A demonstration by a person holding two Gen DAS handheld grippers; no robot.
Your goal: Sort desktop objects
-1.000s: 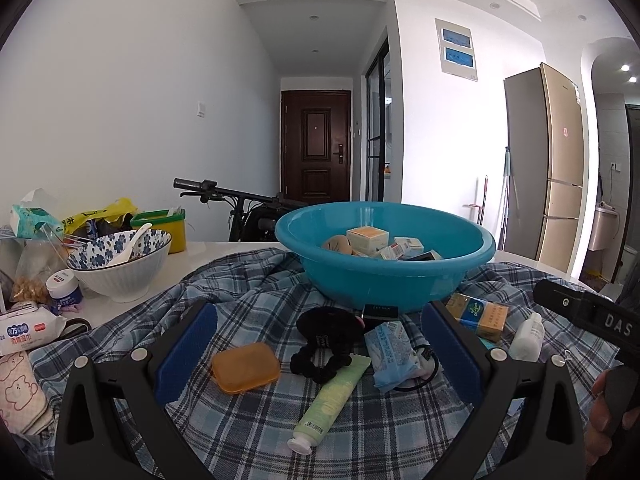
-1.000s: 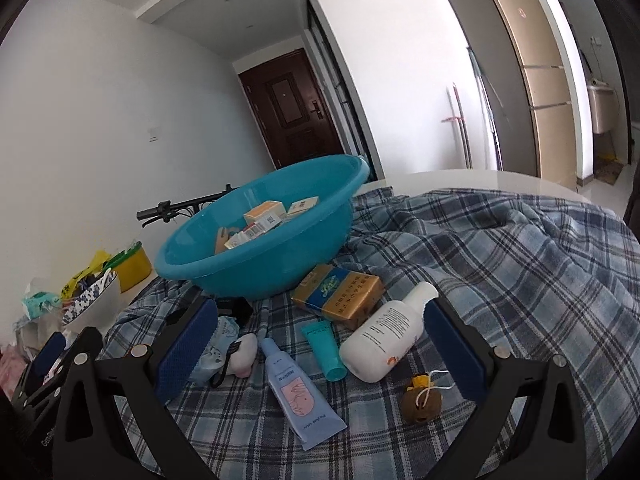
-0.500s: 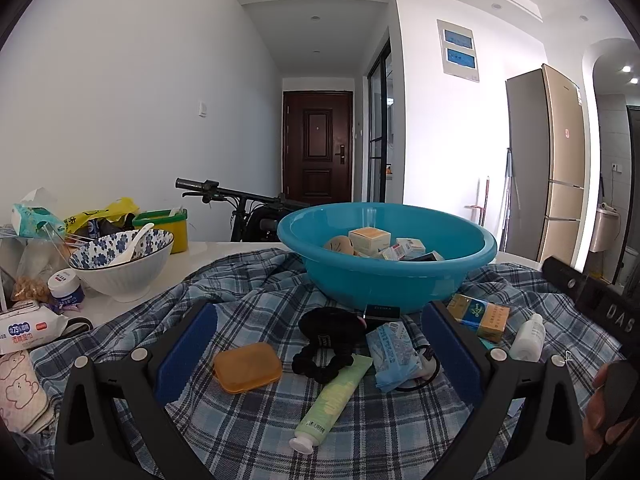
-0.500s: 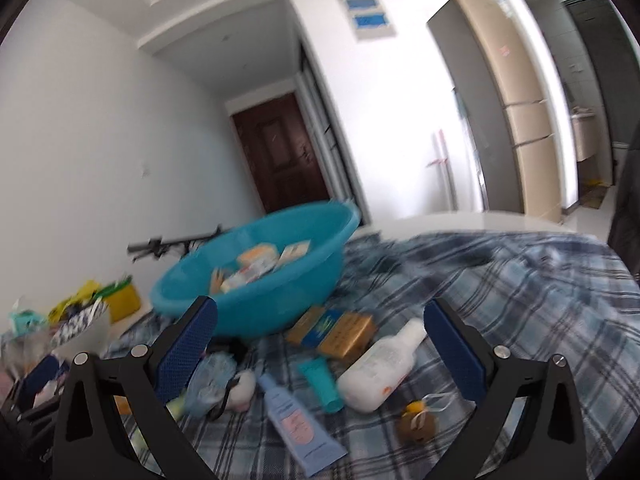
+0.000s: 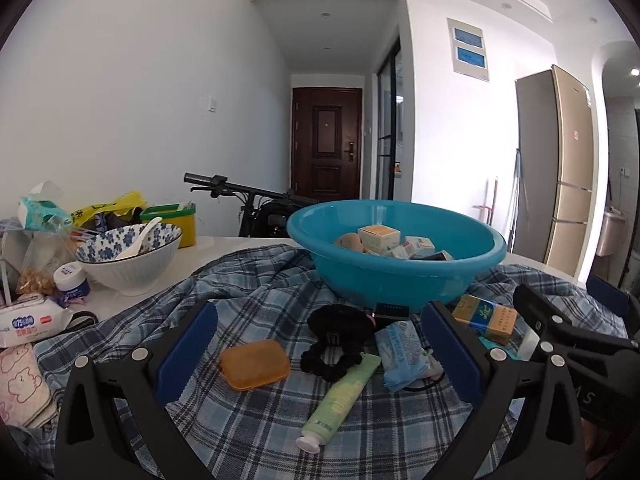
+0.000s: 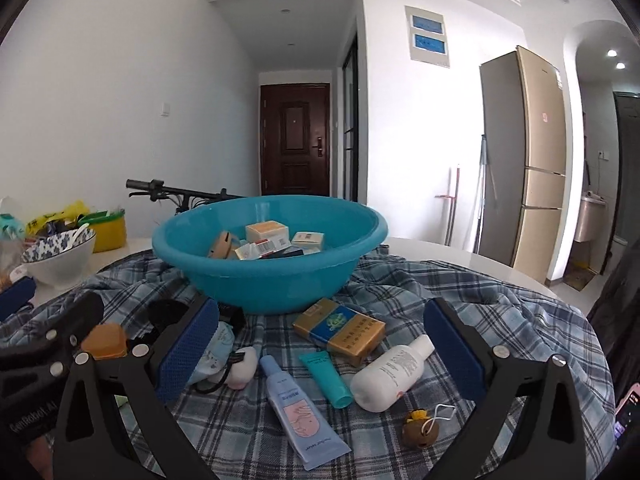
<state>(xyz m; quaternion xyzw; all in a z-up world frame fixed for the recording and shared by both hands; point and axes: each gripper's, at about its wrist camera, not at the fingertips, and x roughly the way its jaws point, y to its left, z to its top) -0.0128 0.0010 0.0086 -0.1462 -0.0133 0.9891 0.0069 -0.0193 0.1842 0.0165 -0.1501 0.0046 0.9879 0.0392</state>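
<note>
Both of my tongs hang wide open and empty over the plaid cloth on the bench, the left tongs point(image 5: 320, 356) and the right tongs point(image 6: 320, 356) each with blue pads spread well apart. The basin point(image 6: 360, 236) sits straight ahead of both, already holding a few small boxes, so I judge it the place for the rest.

Between the left pads lie an orange case point(image 5: 255, 364), a black scrunchie point(image 5: 336, 340), a green tube point(image 5: 340, 396) and a blue packet point(image 5: 400, 350). The case looks stiff and light with smooth rounded sides (likely slippery), so I would close across its short width. The scrunchie is soft and will squash; any pinch through its bulk should do. The green tube is pliant, so I would take it mid-body, not at the cap.

Between the right pads lie a white bottle point(image 6: 390, 372) on its side, a teal tube point(image 6: 328, 374), a pale blue tube point(image 6: 302, 412) and a gold box point(image 6: 340, 330), with a small brown charm point(image 6: 419, 432) nearer me. The bottle is round and smooth and may roll out of the pads; I would grip across its belly. The box is rigid cardboard, light, best held across its narrow faces. The charm's string could snag.
</note>
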